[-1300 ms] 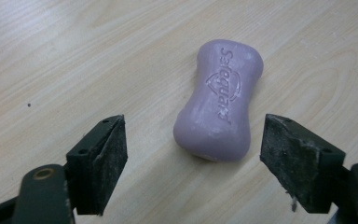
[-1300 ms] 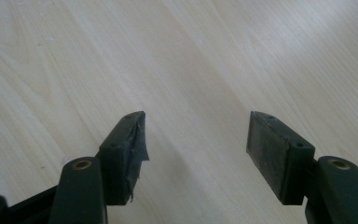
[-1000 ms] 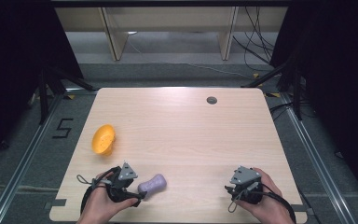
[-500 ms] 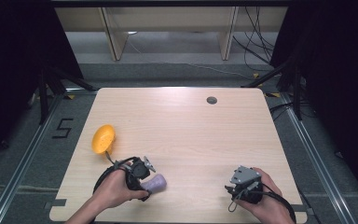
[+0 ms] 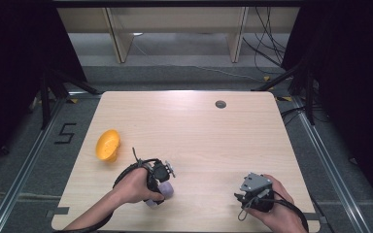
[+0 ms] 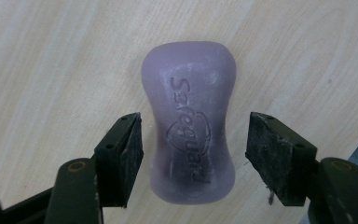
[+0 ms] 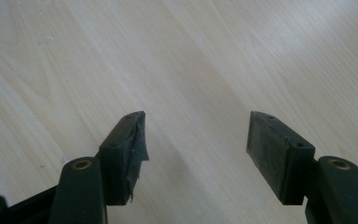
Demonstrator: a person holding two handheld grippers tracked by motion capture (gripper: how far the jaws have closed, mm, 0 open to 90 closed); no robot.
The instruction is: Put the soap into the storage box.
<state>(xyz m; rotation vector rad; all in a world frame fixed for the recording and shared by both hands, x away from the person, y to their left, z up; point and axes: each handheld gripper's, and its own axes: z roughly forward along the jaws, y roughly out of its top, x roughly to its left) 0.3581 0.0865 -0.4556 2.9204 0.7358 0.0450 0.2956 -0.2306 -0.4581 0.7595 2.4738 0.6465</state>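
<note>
A purple soap bar [image 6: 190,119] with raised lettering lies flat on the wooden table [image 5: 199,131]. My left gripper [image 6: 193,137] hangs over it, open, one jaw on each side of the bar with small gaps to it. In the high view the soap bar [image 5: 164,192] peeks out under the left gripper [image 5: 158,178] near the table's front left. My right gripper [image 7: 195,140] is open over bare wood, with nothing between its jaws. The high view has the right gripper [image 5: 253,193] at the front right, held low in a hand.
An orange bowl [image 5: 108,144] lies tipped on its side at the table's left. A small dark round grommet [image 5: 220,104] sits near the far edge. Cables trail on the floor behind the table.
My left gripper has swung from the left of the soap bar to right over it, jaws now straddling the bar. The right gripper has stayed put.
</note>
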